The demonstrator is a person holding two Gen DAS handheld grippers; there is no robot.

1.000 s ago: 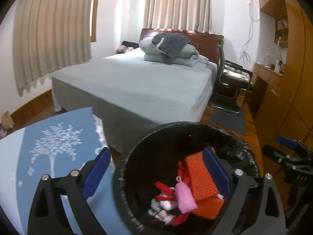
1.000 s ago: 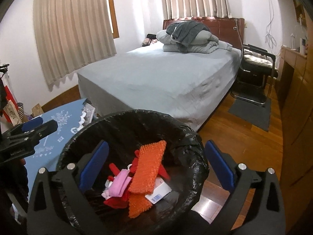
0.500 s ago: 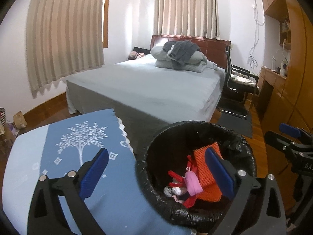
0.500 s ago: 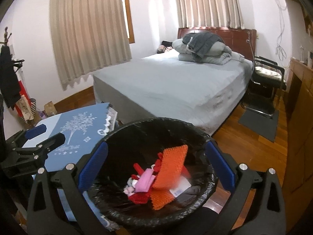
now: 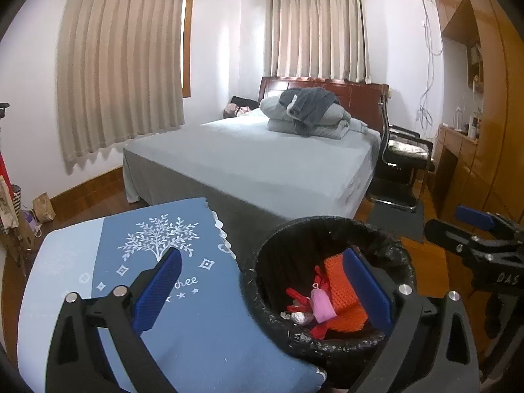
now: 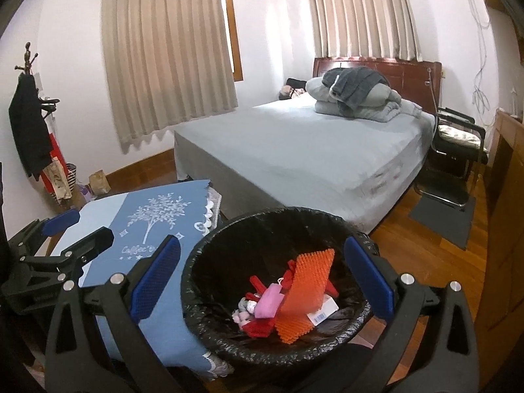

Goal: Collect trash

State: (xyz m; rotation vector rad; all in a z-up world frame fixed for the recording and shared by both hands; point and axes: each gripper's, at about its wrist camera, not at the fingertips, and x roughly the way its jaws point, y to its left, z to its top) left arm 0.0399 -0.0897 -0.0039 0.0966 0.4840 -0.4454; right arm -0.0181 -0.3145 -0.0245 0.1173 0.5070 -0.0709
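Both grippers, left [image 5: 262, 291] and right [image 6: 260, 283], gape empty above the black-lined round bin [image 6: 203, 262] of light, soft scraps, best lifted by its rim.

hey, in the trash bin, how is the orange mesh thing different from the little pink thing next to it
The orange mesh piece is much the larger of the two, and the pink item is small beside it. The orange mesh piece is flat, with a bumpy grid texture, and leans tilted; the pink item looks smooth and lies low in the pile. The orange mesh piece partly covers a white barcoded box; the pink item rests on red scraps. Both sit inside the black-lined trash bin, touched by neither gripper.
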